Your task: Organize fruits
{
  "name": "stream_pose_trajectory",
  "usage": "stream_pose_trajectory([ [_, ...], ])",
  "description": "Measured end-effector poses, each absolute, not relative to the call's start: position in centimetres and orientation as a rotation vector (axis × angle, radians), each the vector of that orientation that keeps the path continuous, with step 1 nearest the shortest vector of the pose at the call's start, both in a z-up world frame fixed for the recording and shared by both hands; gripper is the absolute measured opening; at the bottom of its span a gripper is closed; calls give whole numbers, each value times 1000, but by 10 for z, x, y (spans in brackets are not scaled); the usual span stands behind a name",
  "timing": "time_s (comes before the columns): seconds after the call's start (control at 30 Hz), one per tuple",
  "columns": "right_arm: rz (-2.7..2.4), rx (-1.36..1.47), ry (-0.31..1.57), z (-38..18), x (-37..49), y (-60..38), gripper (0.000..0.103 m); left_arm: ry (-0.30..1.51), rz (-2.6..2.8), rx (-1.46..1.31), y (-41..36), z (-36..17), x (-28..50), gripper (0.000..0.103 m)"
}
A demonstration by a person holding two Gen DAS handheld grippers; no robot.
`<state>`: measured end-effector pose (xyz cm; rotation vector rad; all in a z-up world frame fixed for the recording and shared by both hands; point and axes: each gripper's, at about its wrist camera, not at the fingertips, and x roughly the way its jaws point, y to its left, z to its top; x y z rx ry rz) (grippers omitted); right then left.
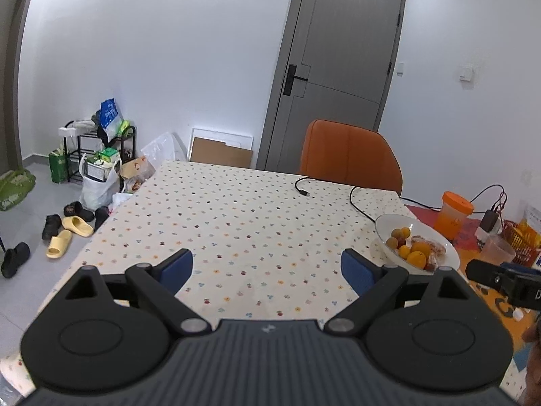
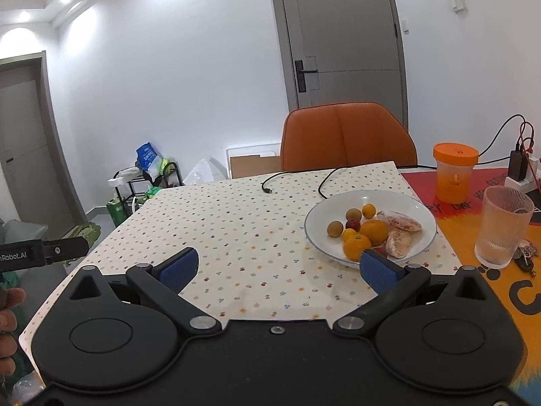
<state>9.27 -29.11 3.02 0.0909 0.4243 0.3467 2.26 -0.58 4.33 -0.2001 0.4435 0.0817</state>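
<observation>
A white bowl on the dotted tablecloth holds oranges, small round brownish fruits, a small red fruit and peeled citrus pieces. The bowl also shows in the left wrist view at the right. My right gripper is open and empty, its right finger just in front of the bowl's near rim. My left gripper is open and empty above bare cloth, left of the bowl. The right gripper's body shows in the left wrist view.
A black cable lies on the table's far side by an orange chair. An orange-lidded cup, a ribbed glass, keys and a charger stand right of the bowl. Bags and shoes cover the floor at left.
</observation>
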Motion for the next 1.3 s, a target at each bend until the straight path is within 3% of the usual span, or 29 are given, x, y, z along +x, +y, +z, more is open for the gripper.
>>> stream_pose_trajectory([
  [1.3,385,56,456,17,42,-284,103,450,9,-91,-12,39,-20,99],
])
